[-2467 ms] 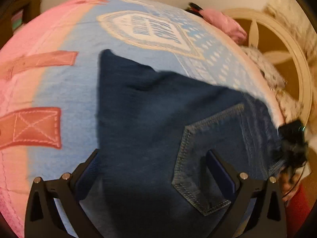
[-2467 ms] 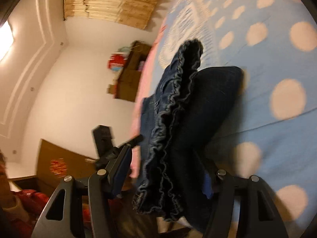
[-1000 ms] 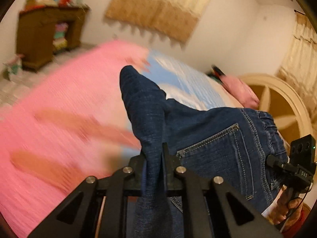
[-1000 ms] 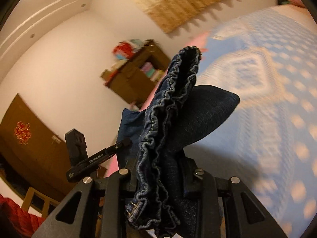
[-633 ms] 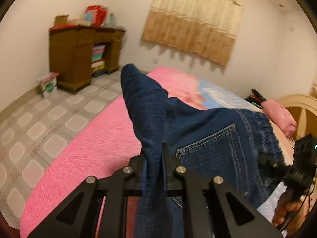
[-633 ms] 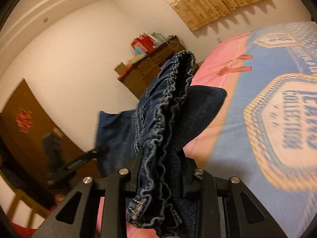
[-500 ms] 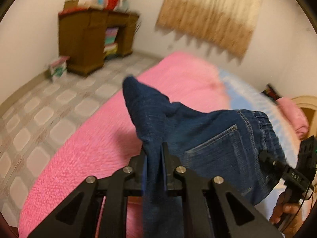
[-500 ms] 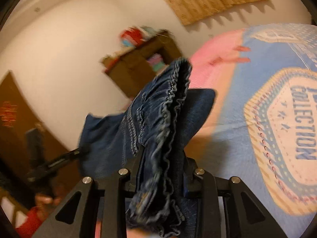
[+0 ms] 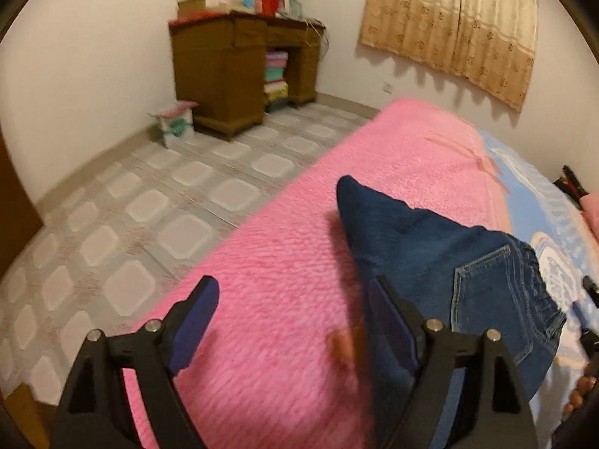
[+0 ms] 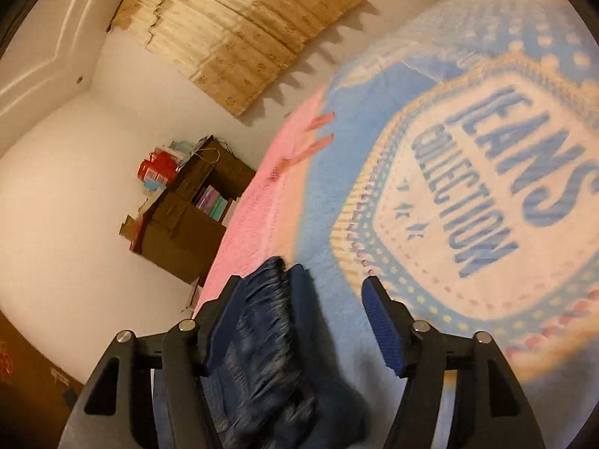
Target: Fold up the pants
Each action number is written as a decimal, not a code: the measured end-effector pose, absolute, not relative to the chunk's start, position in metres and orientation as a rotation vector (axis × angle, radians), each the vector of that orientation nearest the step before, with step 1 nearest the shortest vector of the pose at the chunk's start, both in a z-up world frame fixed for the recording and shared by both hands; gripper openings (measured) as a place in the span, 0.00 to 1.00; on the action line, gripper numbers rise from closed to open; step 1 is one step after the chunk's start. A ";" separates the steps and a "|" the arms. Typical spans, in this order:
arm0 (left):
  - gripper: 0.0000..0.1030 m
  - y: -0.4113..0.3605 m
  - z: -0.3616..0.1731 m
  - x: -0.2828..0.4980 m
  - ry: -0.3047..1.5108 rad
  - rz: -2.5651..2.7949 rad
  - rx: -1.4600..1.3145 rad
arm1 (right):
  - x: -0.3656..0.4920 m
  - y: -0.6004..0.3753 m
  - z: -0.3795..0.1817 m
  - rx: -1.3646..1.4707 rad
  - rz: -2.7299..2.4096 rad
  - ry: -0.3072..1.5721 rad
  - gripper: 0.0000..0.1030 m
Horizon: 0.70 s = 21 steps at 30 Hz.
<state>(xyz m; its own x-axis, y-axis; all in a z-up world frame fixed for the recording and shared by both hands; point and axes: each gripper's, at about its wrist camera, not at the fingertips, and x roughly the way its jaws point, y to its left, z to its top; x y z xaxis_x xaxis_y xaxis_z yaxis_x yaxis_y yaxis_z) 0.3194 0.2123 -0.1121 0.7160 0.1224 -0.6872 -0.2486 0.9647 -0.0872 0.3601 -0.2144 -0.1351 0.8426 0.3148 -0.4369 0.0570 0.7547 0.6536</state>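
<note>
On the pink bed [image 9: 284, 262]: jeans [image 9: 449, 262] dropped, let go by left gripper [image 9: 292, 314] and right gripper [image 10: 299, 310], both spread wide.

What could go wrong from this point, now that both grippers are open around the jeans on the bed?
1. The jeans lie bunched rather than flat, one corner sticking up, so the fold may slump.
2. The left gripper has its right finger against the denim; pulling away could drag it.
3. The waistband rests against the right gripper finger, so it may snag there too.
</note>
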 end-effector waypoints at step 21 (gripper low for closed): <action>0.85 0.152 -0.107 0.268 0.829 0.207 0.064 | 0.307 -0.149 -0.156 0.504 0.171 0.915 0.11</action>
<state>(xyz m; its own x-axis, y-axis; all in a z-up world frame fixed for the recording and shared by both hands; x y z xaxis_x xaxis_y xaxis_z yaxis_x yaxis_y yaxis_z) 0.2685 0.1520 -0.1065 0.6567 0.2079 -0.7249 -0.1576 0.9779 0.1376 0.3072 -0.1490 -0.1560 0.6057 0.3508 -0.7142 0.0688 0.8711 0.4862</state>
